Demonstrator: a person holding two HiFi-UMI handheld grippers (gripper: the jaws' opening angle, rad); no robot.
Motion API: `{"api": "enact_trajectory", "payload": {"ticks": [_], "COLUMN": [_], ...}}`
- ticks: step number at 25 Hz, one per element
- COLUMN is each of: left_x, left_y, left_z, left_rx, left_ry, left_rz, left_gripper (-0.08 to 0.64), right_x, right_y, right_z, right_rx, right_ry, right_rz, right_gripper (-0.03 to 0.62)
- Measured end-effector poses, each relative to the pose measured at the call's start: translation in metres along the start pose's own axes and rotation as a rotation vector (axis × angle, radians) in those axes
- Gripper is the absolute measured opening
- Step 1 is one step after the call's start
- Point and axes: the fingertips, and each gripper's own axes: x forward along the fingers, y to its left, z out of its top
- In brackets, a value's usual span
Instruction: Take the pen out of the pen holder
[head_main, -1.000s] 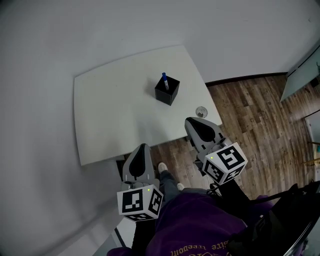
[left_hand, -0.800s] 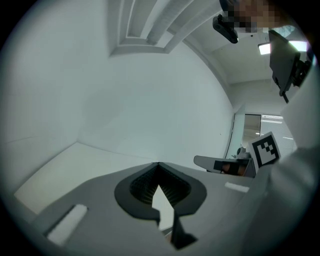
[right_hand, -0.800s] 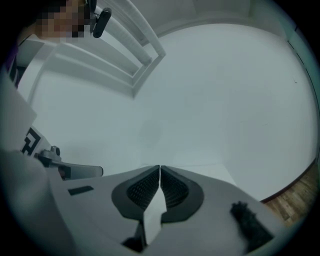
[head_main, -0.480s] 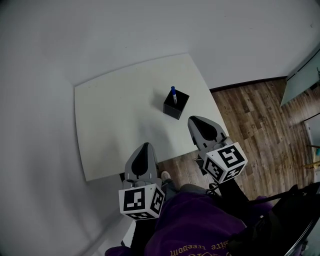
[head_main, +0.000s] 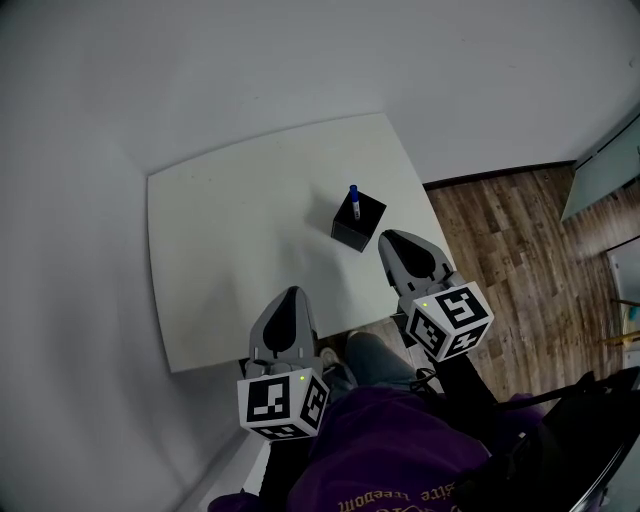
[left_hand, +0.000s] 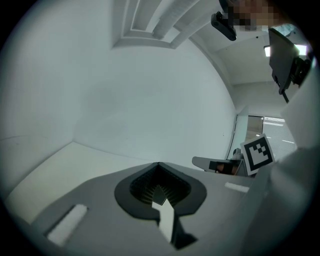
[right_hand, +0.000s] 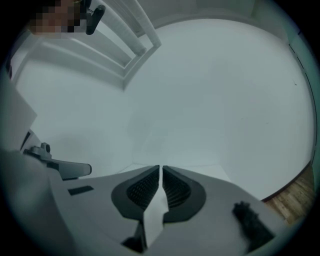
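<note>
You are closing in on the table (head_main: 230, 250); the pen holder (head_main: 357, 226), with the pen (head_main: 353, 197) standing in it, is now sitting just ahead of your right claw (head_main: 389, 239); that claw and your left claw (head_main: 290, 293) are both staying pressed together, empty; the grasp is still waiting.

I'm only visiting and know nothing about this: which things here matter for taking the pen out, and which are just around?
Part of the job:
pen, standing in the black pen holder
white table under them
left gripper and right gripper, both shut and empty

Just around:
wooden floor
grey wall
the person's purple top
</note>
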Motion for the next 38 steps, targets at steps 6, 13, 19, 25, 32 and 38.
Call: {"api": "enact_trajectory", "payload": {"ticks": [6,13,19,25,32,38], "left_x": [0.025,0.049,0.057,0.061,0.066,0.069], "left_y": [0.001,-0.001,0.006,0.015,0.025,0.032], "left_z": [0.001,0.009,0.012,0.012,0.014,0.014], "left_rx": [-0.024,-0.039,-0.053,-0.070,-0.080,-0.083], "left_ry": [0.003,-0.006,-0.013,-0.017,-0.024,-0.022], "left_rz": [0.049,0.110,0.169,0.223,0.256,0.274], "left_gripper": [0.008,0.007,0.008,0.008,0.008,0.008], "right_x": [0.027,0.066,0.099,0.128,0.155,0.166], "right_y": [-0.027,-0.046,-0.057,-0.066,-0.074,-0.077], "right_z": [-0.006,-0.020,-0.041,-0.058,-0.075,-0.083], "right_rx": [-0.012,-0.053,-0.107,-0.168,-0.212,-0.217], "right_ry": [0.055,0.173,0.290,0.392,0.474,0.507], "right_rz": [0.039,0.126,0.182,0.197,0.196,0.208], "right_gripper": [0.012,0.012,0.066,0.087,0.093,0.094]}}
